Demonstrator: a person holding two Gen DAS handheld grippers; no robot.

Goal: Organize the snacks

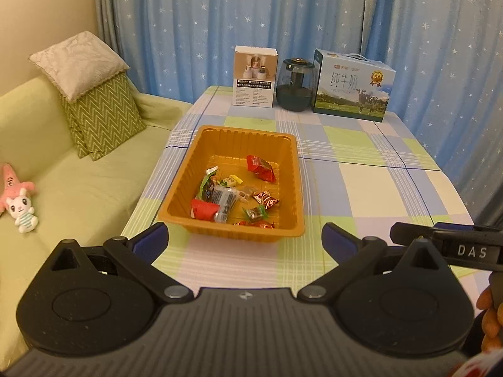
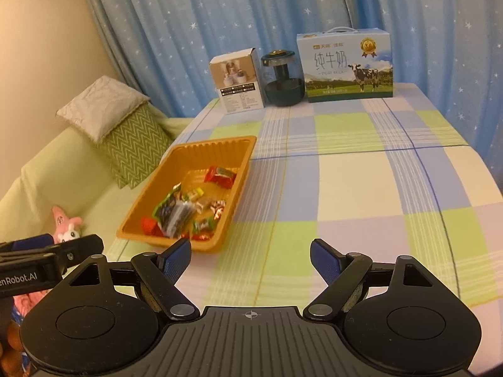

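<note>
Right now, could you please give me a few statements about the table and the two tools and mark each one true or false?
1. All the wrapped snacks lie inside the orange tray. True.
2. The left tool is clamped on a red packet. False: its jaws stand apart with nothing between them.
3. The milk carton stands at the far end of the table, in front of the curtain. True.
4. The dark glass jar sits inside the tray. False: it stands between the white box and the carton.
5. The right tool holds a candy. False: it is open and empty.
</note>
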